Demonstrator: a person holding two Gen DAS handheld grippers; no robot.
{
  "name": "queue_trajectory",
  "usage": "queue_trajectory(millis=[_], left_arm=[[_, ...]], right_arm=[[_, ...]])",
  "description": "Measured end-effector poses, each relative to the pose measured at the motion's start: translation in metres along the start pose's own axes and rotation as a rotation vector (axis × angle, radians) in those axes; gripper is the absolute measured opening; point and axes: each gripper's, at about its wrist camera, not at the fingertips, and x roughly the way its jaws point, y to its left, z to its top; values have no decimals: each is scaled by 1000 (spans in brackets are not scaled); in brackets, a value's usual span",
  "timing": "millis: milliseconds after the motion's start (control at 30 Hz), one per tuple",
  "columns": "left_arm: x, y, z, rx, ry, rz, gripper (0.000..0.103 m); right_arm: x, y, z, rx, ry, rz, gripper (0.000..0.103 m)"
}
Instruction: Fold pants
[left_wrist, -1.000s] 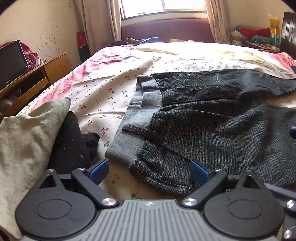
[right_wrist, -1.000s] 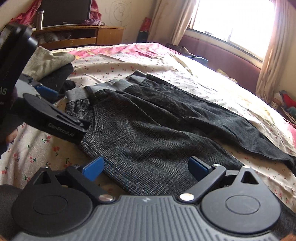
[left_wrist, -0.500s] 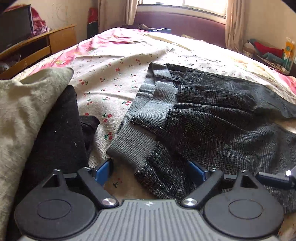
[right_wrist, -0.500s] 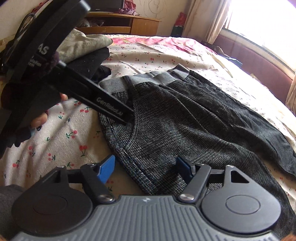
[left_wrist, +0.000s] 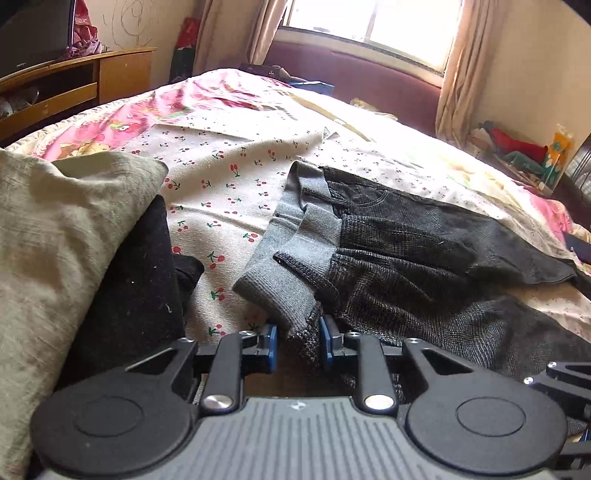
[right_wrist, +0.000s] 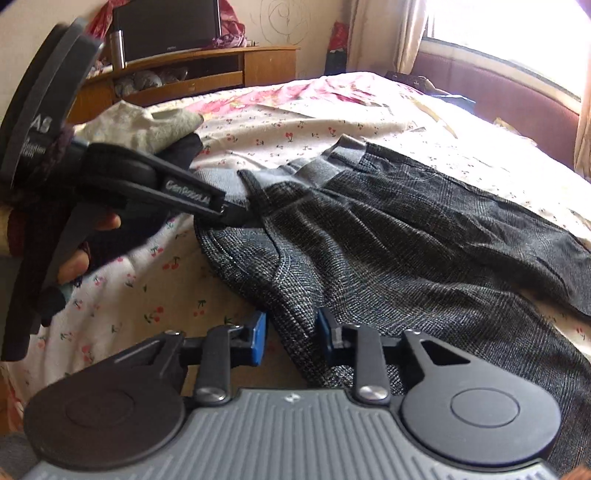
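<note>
Dark grey checked pants (left_wrist: 406, 266) with a light grey ribbed waistband (left_wrist: 280, 280) lie spread on the cherry-print bed sheet (left_wrist: 221, 177). My left gripper (left_wrist: 298, 341) is closing, its blue pads pinching the near corner of the waistband. In the right wrist view the same left gripper (right_wrist: 236, 214) comes in from the left and bites the waistband edge. My right gripper (right_wrist: 291, 338) is also closing, with a raised fold of the pants' (right_wrist: 406, 251) near side edge pinched between its pads.
A beige cushion (left_wrist: 55, 240) and a black garment (left_wrist: 136, 280) lie at the left of the pants. A wooden TV cabinet (left_wrist: 74, 85) stands beyond the bed's left side. Clutter (left_wrist: 517, 147) sits at the far right. A hand (right_wrist: 74, 266) holds the left gripper.
Both grippers went from wide open to closed on the pants' near edge. The left one moved in onto the waistband corner. The fabric there has bunched and risen a little.
</note>
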Motion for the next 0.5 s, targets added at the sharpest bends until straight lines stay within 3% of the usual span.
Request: queue_trajectory(millis=[333, 500], left_arm=[[-38, 4, -15, 18, -4, 13, 31], [-22, 15, -26, 34, 56, 93, 32]], right_arm=[[-15, 23, -9, -14, 66, 92, 19], [-1, 33, -15, 4, 116, 136, 20]])
